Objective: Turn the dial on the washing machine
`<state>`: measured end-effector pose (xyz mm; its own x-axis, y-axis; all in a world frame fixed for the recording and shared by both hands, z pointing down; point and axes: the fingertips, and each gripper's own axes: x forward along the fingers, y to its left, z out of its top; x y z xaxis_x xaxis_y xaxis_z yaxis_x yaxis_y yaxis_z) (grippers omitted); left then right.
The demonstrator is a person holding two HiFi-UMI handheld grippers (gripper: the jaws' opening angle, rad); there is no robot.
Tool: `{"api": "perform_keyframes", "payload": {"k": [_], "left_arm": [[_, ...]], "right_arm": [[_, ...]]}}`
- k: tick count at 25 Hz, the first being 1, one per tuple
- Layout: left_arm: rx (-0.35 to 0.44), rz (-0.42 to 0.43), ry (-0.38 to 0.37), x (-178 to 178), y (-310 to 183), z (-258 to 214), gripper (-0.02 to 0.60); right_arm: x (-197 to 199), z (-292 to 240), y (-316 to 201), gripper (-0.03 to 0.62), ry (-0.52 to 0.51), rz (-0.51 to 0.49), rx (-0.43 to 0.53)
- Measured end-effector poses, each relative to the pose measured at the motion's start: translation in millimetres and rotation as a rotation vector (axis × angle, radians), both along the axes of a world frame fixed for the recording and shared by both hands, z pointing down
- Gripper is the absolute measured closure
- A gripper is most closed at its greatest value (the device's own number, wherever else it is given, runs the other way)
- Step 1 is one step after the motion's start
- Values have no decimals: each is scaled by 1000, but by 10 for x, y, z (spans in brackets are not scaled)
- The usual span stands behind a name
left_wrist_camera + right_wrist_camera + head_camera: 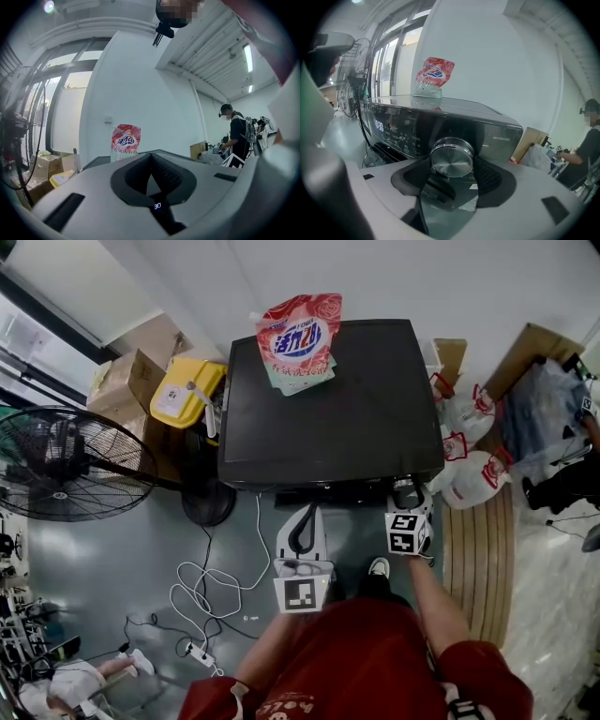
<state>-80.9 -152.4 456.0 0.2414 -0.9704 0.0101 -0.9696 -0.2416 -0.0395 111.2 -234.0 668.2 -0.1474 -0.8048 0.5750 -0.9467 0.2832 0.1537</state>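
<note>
The black washing machine (328, 409) stands just ahead of me, its top seen from above. In the right gripper view its front panel (408, 131) carries a lit display (379, 125) and a round silver dial (451, 160). My right gripper (405, 491) is at the panel's right end. Its jaws (451, 164) sit around the dial, one pad against each side. My left gripper (302, 521) hangs back from the front at the middle. It points level, tips (151, 157) together, holding nothing.
A red and white detergent pouch (295, 341) stands on the machine's far edge. A big floor fan (66, 463), cardboard boxes (131, 376) and a yellow container (187, 390) are to the left. Cables (202, 587) lie on the floor. White bags (469, 474) sit at the right.
</note>
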Motion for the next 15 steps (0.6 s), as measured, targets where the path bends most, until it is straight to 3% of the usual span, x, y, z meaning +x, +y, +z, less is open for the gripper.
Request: {"api": "perform_keyframes", "payload": {"k": [7, 15], "left_arm": [[10, 11, -9, 26, 9, -20, 572], [16, 18, 1, 56, 23, -59, 572]], "right_arm": [[3, 24, 5, 299, -59, 11, -23], [10, 42, 2, 299, -199, 38, -61]]}}
